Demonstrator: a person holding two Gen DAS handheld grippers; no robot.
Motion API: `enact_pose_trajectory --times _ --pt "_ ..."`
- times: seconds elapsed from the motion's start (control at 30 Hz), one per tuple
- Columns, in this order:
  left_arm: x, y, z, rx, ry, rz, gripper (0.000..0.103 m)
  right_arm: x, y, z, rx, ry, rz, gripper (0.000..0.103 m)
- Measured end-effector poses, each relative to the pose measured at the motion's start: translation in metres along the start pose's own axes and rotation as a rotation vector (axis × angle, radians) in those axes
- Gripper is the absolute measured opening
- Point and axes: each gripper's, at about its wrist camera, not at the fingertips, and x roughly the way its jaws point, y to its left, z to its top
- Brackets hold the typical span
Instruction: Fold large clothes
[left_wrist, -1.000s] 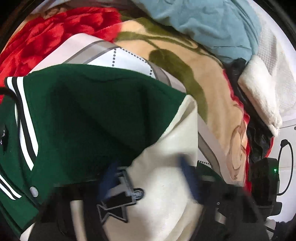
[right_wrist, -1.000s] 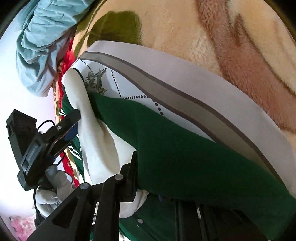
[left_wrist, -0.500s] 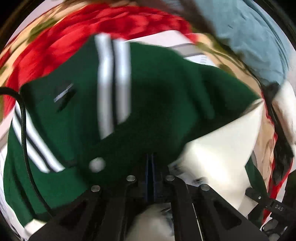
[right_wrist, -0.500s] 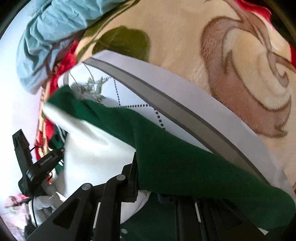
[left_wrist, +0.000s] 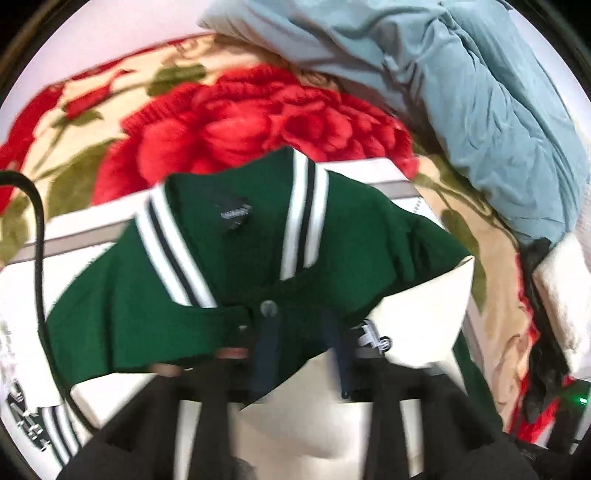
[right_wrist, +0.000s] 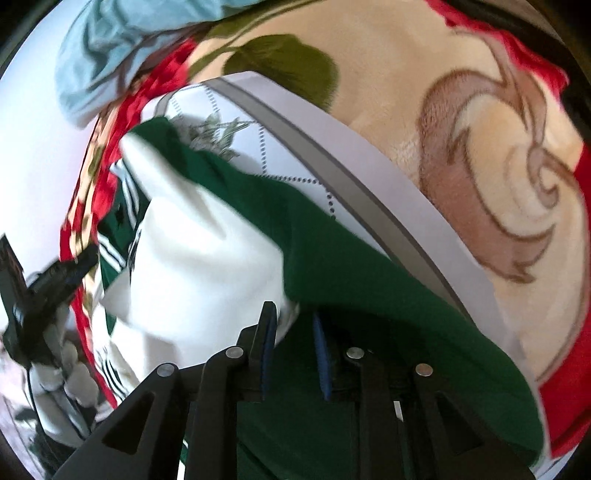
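Observation:
A green varsity jacket (left_wrist: 192, 288) with cream sleeves (left_wrist: 417, 317) and a striped collar lies on a white folding board (left_wrist: 88, 236). My left gripper (left_wrist: 303, 332) is open, its blue pads either side of the jacket's front edge by a snap button. In the right wrist view the jacket's green body (right_wrist: 369, 295) and cream sleeve (right_wrist: 207, 258) drape over the white board (right_wrist: 369, 155). My right gripper (right_wrist: 291, 325) is open, with jacket fabric between its pads. The left gripper (right_wrist: 55, 280) shows at far left.
A floral fleece blanket (left_wrist: 258, 110) covers the bed under the board. A light blue garment (left_wrist: 480, 85) is heaped at the back right. A cream folded cloth (left_wrist: 561, 295) and dark items lie at the right edge. A black cable (left_wrist: 37, 221) hangs at left.
My left gripper was shut half a second ago and is now open; the collar has swung into view. My right gripper has opened, and the sleeve has shifted across the jacket.

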Motion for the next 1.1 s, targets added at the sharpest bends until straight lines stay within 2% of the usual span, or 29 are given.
enact_pose_trajectory --times 0.03,0.07,0.23,0.4,0.53,0.63,0.77,0.83,0.93,1.0,1.03,1.1 --pt "-0.004 0.003 -0.003 -0.008 -0.015 0.022 0.099 -0.004 0.002 -0.003 -0.014 0.005 -0.004 0.022" --pt "-0.01 0.01 -0.007 -0.016 -0.034 0.035 0.102 -0.008 0.006 -0.005 -0.032 0.009 -0.004 0.022" --pt "-0.027 0.042 -0.028 -0.098 -0.083 0.131 0.102 -0.015 0.023 -0.011 -0.082 0.034 0.005 0.022" --pt "-0.063 0.1 -0.079 -0.242 -0.149 0.286 0.102 -0.002 0.065 -0.017 -0.187 0.082 0.003 0.023" --pt "-0.102 0.162 -0.143 -0.408 -0.149 0.385 0.102 0.021 0.118 -0.037 -0.32 0.139 -0.002 0.027" --pt "-0.132 0.213 -0.2 -0.545 -0.112 0.479 0.102 0.04 0.159 -0.062 -0.421 0.173 -0.004 0.03" --pt "-0.158 0.272 -0.278 -0.744 -0.054 0.543 0.101 0.073 0.22 -0.098 -0.52 0.206 0.012 0.03" --pt "-0.165 0.3 -0.317 -0.862 -0.026 0.544 0.101 0.093 0.253 -0.116 -0.566 0.215 0.02 0.03" --pt "-0.172 0.328 -0.356 -0.989 -0.028 0.52 0.101 0.128 0.297 -0.14 -0.627 0.208 0.01 0.03" --pt "-0.172 0.348 -0.376 -1.073 -0.039 0.494 0.101 0.166 0.327 -0.164 -0.684 0.267 0.007 0.029" --pt "-0.171 0.359 -0.385 -1.122 -0.049 0.473 0.101 0.188 0.339 -0.177 -0.729 0.312 -0.043 0.029" --pt "-0.165 0.384 -0.399 -1.221 -0.085 0.408 0.101 0.201 0.352 -0.189 -0.8 0.32 -0.079 0.029"
